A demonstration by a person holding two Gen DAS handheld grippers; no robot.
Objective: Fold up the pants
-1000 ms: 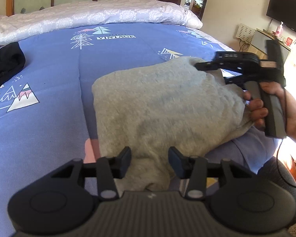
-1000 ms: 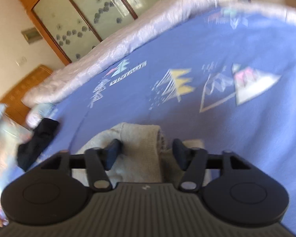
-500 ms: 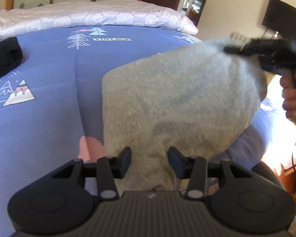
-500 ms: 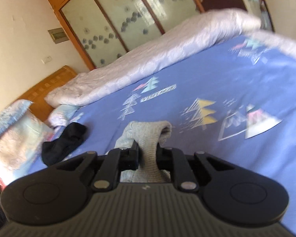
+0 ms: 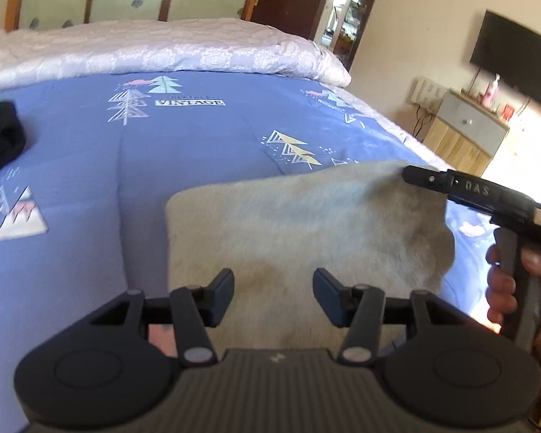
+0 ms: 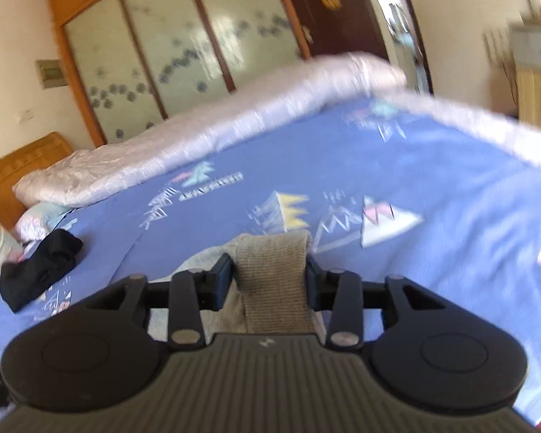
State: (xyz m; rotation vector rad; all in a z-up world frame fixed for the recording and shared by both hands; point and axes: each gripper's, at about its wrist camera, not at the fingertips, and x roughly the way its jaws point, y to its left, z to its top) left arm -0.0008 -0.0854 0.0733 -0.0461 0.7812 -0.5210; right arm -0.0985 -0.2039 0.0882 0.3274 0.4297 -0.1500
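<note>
The folded grey pants [image 5: 299, 231] lie on the blue bedspread in the left wrist view, just ahead of my left gripper [image 5: 273, 294], which is open and empty over their near edge. My right gripper [image 5: 407, 175] comes in from the right and holds the pants' far right corner lifted. In the right wrist view the right gripper [image 6: 268, 278] has its fingers against both sides of the ribbed waistband [image 6: 274, 274], which fills the wide gap between them.
The blue bedspread [image 5: 162, 166] with tree and mountain prints covers the bed. A black garment [image 5: 0, 140] lies at the left, also in the right wrist view [image 6: 36, 270]. A white quilt [image 5: 155, 50] runs along the far edge. A cabinet [image 5: 465, 133] stands beyond the right edge.
The right gripper closed on the pants' waistband and lifted the right corner, then lowered it somewhat; its fingers now stand wider apart than half a second ago. The left gripper stayed open.
</note>
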